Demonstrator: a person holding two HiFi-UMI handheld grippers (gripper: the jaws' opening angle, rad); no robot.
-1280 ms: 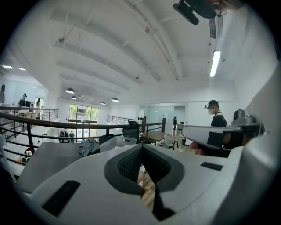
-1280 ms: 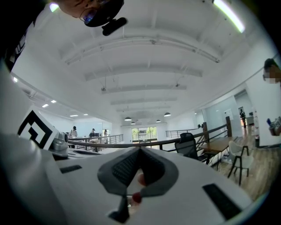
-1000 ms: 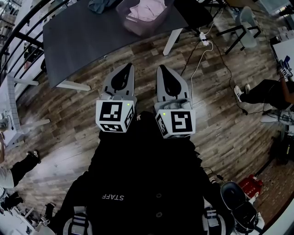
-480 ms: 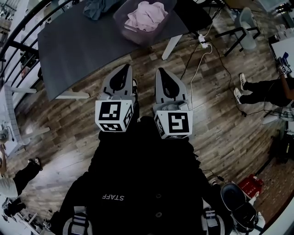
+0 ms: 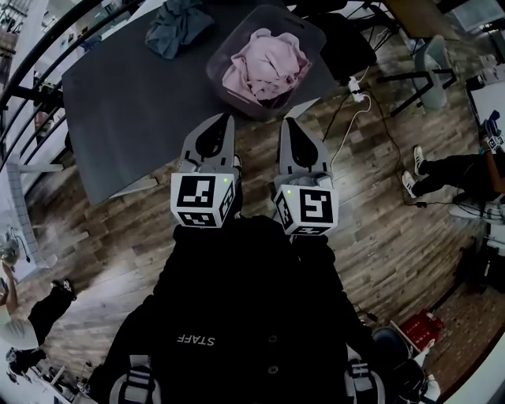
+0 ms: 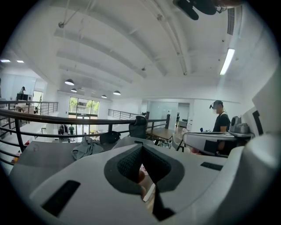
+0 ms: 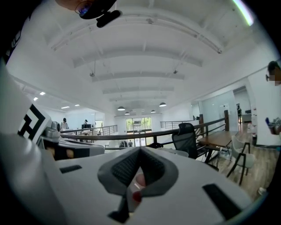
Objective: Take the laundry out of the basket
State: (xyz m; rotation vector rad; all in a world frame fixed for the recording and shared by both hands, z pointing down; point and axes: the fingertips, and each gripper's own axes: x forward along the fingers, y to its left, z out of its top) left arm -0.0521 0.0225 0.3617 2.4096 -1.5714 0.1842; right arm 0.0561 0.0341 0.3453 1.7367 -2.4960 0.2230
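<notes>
We hold the left gripper (image 5: 222, 122) and right gripper (image 5: 289, 126) clenched empty, short of the basket (image 5: 306, 38) of pink laundry (image 5: 264, 67) on the grey table (image 5: 126, 118).

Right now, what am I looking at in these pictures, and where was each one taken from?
No robot: a person holds the left hand-held gripper and the right hand-held gripper, one per hand. The patterned cubes are part of them. One picture comes from a camera on the person's head, looking down. The other two come from cameras riding on each one, looking along its jaws. Ahead is a grey table with a basket of pink laundry and a blue-grey cloth beside it. Both are shut and hold nothing.
</notes>
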